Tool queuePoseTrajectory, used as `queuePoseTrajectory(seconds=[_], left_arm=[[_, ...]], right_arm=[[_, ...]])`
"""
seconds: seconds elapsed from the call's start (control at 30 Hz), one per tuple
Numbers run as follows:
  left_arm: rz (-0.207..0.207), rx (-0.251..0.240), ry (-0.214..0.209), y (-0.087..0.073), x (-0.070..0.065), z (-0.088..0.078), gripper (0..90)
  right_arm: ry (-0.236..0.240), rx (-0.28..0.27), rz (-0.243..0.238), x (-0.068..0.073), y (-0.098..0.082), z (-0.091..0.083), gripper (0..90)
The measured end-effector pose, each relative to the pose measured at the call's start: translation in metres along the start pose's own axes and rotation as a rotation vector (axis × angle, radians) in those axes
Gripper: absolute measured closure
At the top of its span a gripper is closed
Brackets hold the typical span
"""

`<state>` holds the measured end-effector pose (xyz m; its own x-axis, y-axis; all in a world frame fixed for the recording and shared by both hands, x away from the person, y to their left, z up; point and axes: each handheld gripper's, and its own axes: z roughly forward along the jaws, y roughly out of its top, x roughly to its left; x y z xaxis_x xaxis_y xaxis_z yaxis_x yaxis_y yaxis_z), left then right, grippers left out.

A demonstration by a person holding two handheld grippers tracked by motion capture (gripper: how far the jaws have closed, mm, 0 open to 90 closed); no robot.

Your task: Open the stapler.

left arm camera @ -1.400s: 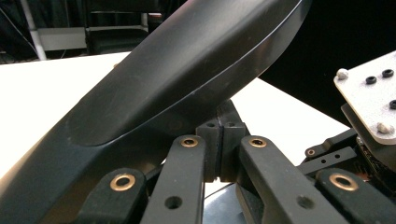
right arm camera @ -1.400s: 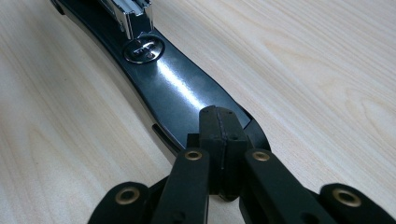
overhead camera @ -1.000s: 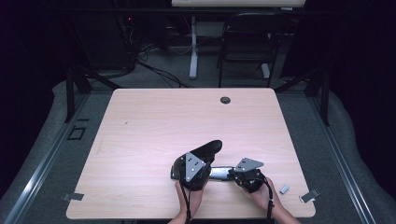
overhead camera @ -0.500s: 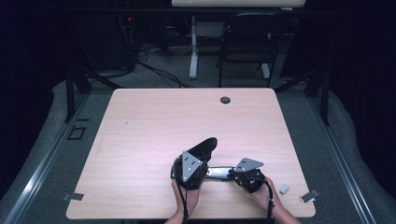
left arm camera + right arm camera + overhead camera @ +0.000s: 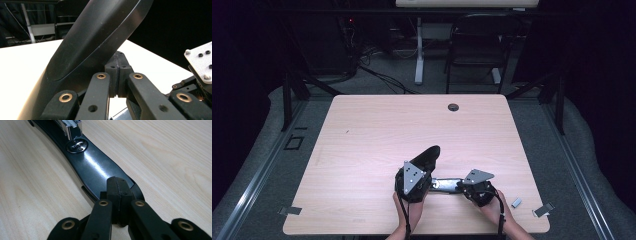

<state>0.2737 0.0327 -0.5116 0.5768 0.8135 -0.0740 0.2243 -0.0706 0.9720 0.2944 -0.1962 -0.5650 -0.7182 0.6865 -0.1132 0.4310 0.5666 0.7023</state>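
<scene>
A black stapler lies opened near the table's front edge. Its cover (image 5: 428, 157) stands tilted up and away, and its base (image 5: 443, 185) lies flat with the metal staple rail (image 5: 71, 127) showing. My left gripper (image 5: 423, 170) is shut, its pads (image 5: 111, 75) pressed together right beside the raised cover (image 5: 95, 37), with nothing seen between them. My right gripper (image 5: 461, 186) is shut too; its closed pads (image 5: 113, 188) rest on the front tip of the base (image 5: 95, 167).
The light wooden table (image 5: 387, 130) has a cable hole (image 5: 453, 107) at its far edge. A small grey piece (image 5: 516, 202) and a metal clip (image 5: 543, 210) lie at the front right corner, another clip (image 5: 289, 211) at the front left. A chair (image 5: 474, 45) stands beyond.
The tip of the raised cover has shifted slightly to the left along with my left gripper. The right gripper and the base have stayed put.
</scene>
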Motion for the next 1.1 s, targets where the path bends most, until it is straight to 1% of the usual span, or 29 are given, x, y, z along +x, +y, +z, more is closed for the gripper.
queuePoseTrajectory(seconds=[0.07,0.2,0.23,0.37,0.5,0.67,0.9,1.1], left_arm=[[-0.001,-0.001,0.001,0.001,0.001,-0.001,90.0],[0.011,-0.003,0.005,0.002,0.003,-0.003,90.0],[0.017,-0.003,0.007,0.002,0.003,-0.003,90.0],[0.020,-0.009,0.015,0.003,0.005,-0.005,90.0],[0.046,-0.008,0.020,0.004,0.007,-0.007,90.0],[0.064,-0.007,0.028,0.006,0.011,-0.011,90.0],[0.058,-0.017,0.046,0.008,0.016,-0.015,90.0],[0.052,-0.023,0.045,0.009,0.019,-0.016,90.0]], right_arm=[[0.001,0.000,-0.001,0.000,0.000,0.000,90.0],[-0.002,-0.001,0.006,0.000,0.000,0.000,90.0],[-0.001,0.001,0.000,0.000,0.000,0.000,90.0],[-0.002,0.000,0.001,0.000,0.000,0.000,90.0],[-0.001,0.000,0.001,0.000,0.000,0.000,90.0],[-0.002,0.002,0.000,0.000,0.000,0.000,90.0],[-0.002,0.005,-0.001,0.000,0.000,0.000,90.0],[-0.003,0.001,-0.001,0.000,0.000,0.000,90.0]])
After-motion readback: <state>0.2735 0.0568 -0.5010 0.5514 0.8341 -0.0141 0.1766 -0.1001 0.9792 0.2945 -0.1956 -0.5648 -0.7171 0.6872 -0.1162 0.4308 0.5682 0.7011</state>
